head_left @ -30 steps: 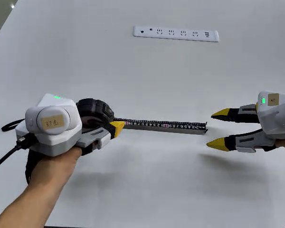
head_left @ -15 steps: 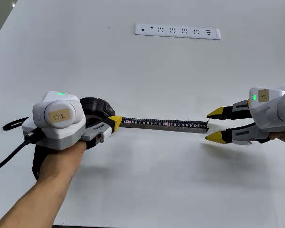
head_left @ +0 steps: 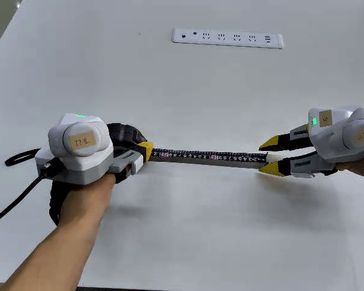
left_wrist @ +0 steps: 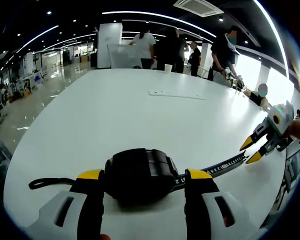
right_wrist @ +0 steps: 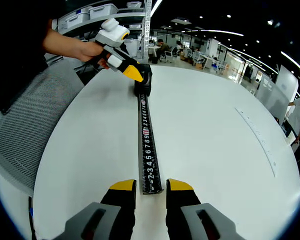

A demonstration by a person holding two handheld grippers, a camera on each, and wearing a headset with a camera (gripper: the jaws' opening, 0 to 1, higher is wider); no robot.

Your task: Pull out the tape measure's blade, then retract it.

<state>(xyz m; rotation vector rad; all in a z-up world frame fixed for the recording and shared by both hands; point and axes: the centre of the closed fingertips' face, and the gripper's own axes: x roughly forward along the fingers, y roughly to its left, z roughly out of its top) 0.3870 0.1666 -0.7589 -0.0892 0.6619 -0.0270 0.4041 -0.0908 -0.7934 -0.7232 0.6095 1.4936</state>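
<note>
Head view. Found the left tool (head_left: 139, 154) clamped on the black tape measure case (head_left: 126, 136), yellow jaw tip against the case's mouth, held by a hand (head_left: 85, 200) low over the white worktop (head_left: 188, 91). Noted the blade (head_left: 206, 157) drawn out level from the case toward the right tool (head_left: 269, 157). Recorded the right tool's yellow tips set narrowly apart, one on either side of the blade's free end. Logged a white power strip (head_left: 228, 38) lying well apart at the far side, and a black strap (head_left: 21, 157) trailing behind the case.

Left gripper view. Confirmed both jaws pressed against the sides of the case (left_wrist: 140, 172), with the case wedged between them. Traced the blade (left_wrist: 225, 165) out to the right, ending at the other tool's tips (left_wrist: 251, 150).

Right gripper view. Saw the blade's end (right_wrist: 151, 189) sitting in the slim gap between the two jaws, with a sliver of worktop showing on each side; cannot tell whether either jaw touches it. Followed the numbered blade straight ahead to the case (right_wrist: 143, 82), gripped there by the left tool (right_wrist: 132, 75).
</note>
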